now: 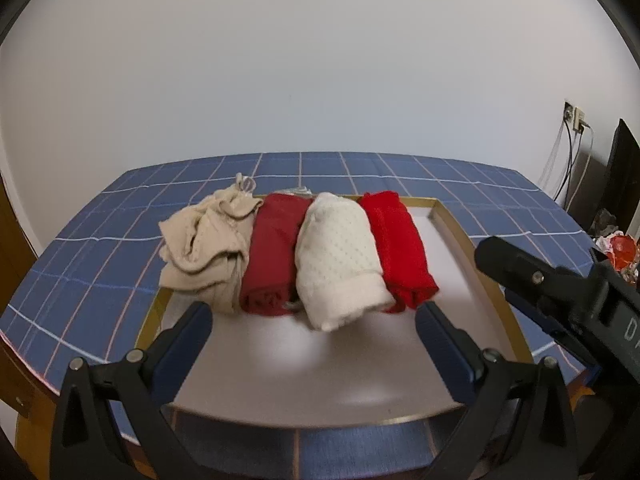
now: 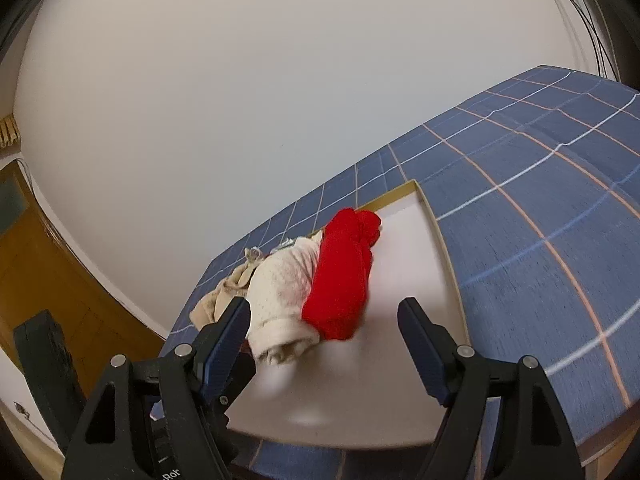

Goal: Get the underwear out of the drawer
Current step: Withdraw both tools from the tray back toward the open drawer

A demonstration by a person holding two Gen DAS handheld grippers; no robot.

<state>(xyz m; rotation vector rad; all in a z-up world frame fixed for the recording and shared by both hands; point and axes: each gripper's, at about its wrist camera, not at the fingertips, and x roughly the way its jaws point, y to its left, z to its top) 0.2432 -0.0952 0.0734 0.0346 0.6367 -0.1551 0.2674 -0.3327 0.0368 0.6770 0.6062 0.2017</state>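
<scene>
The left gripper stands wide apart with nothing between its blue pads — released, hovering just short of the row of rolled underwear. Straight ahead of it, four pieces lie side by side at the far end of the white drawer with its gold rim: a loose beige piece ahead and to the left, partly draped over the rim, then a dark red roll, a cream dotted roll dead ahead, and a bright red roll to the right. The near ends of the rolls sit close to the fingertips but apart from them.

The right gripper is also parted and holds nothing — its jaws are less wide than the left's. Its left pad sits just beside the cream dotted roll; whether it touches is unclear. The bright red roll lies ahead between the two fingers, clear of both. The drawer rests on a blue checked cloth.
</scene>
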